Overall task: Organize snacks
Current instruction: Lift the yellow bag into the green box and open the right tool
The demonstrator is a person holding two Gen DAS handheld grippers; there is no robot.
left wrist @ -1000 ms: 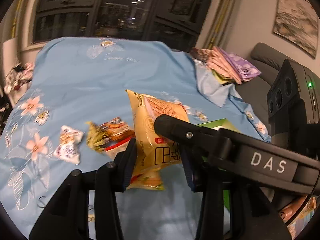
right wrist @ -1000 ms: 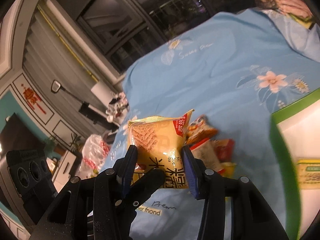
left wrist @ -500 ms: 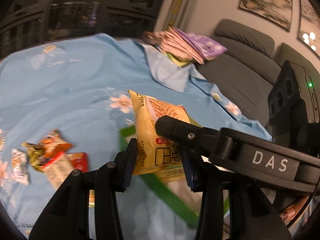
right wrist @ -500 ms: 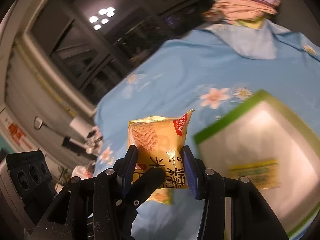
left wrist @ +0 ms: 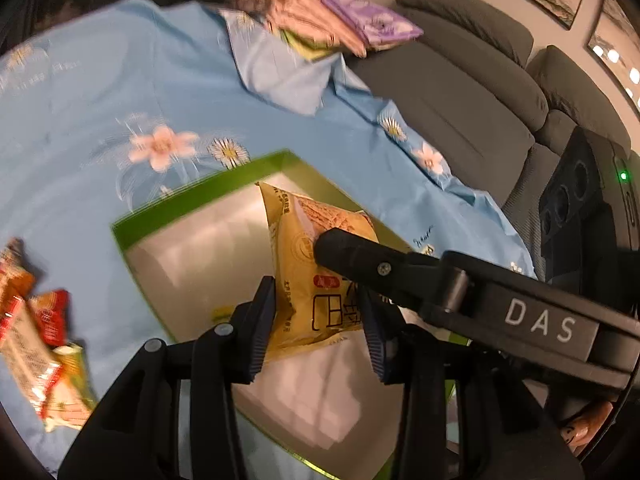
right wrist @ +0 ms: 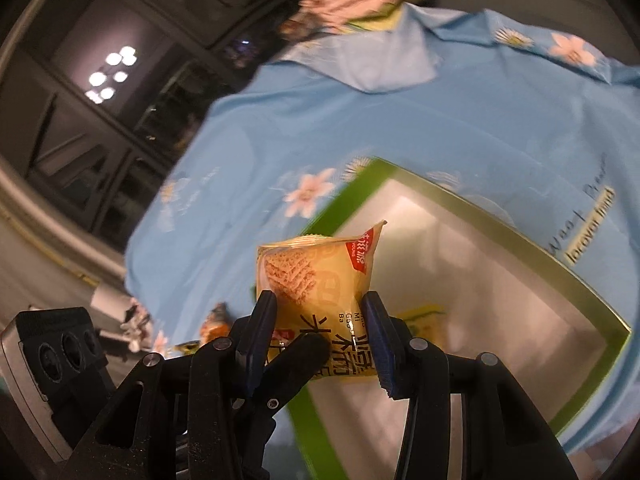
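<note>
I hold one yellow snack bag (left wrist: 316, 280) with both of my tools at once. My left gripper (left wrist: 320, 320) pinches the bag near its bottom, one pad on each side. My right gripper (right wrist: 320, 328) pinches the same bag too, and in the left view one of its black fingers (left wrist: 352, 256) lies across the front of the bag. The bag hangs in the air above the green box (left wrist: 192, 204). It does not touch the box floor.

The box sits on the blue flower cloth (left wrist: 100, 92) that covers the surface. Its inside is pale and mostly bare. A small yellow pack (right wrist: 424, 320) already lies in it, near my grippers. More snacks (left wrist: 40, 340) wait in a little pile on the cloth, to the left of the box. Far away on the cloth lies a stack of folded cloths (left wrist: 328, 24), and a grey sofa (left wrist: 460, 92) stands to the right.

I think my job now is to put this bag down in the box. To do it well, I should lower it over a bare spot beside the small pack, well inside the green rim. I should bring both grippers down together so the bag does not twist or tear. I should let go only when the bag is low, so it does not bounce out.
</note>
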